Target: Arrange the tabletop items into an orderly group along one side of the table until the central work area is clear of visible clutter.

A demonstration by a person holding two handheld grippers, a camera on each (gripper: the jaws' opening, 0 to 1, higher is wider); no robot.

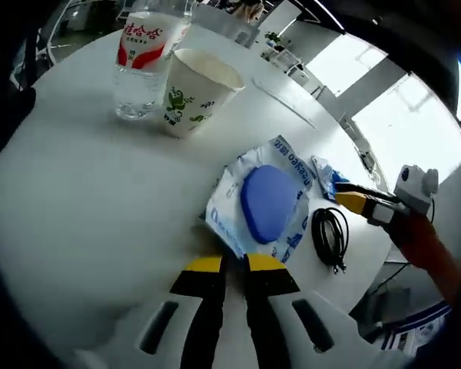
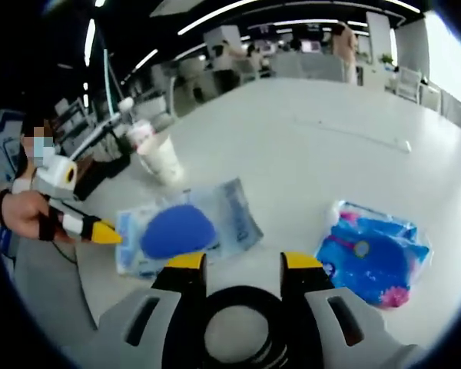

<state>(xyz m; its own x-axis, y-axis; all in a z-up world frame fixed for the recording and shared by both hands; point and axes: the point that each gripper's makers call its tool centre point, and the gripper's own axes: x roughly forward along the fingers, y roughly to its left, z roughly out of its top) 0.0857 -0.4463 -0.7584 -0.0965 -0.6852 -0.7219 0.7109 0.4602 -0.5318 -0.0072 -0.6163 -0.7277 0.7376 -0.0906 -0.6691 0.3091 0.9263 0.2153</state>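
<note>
Looked like the tidying was mid-way: the left gripper (image 1: pixel 236 264), jaws nearly together and holding nothing, was right at the near edge of the blue-lidded wipes pack (image 1: pixel 266 201), so nudging it toward the paper cup (image 1: pixel 196 91) and water bottle (image 1: pixel 144 58) seemed next. The right gripper (image 2: pixel 244 261) sat wide open over the coiled black cable (image 2: pixel 234 327), just beside the wipes, with a blue tissue pack (image 2: pixel 373 260) on its far side.

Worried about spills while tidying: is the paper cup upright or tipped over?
Upright. The paper cup stands on its base on the table, open mouth up, beside the water bottle.
</note>
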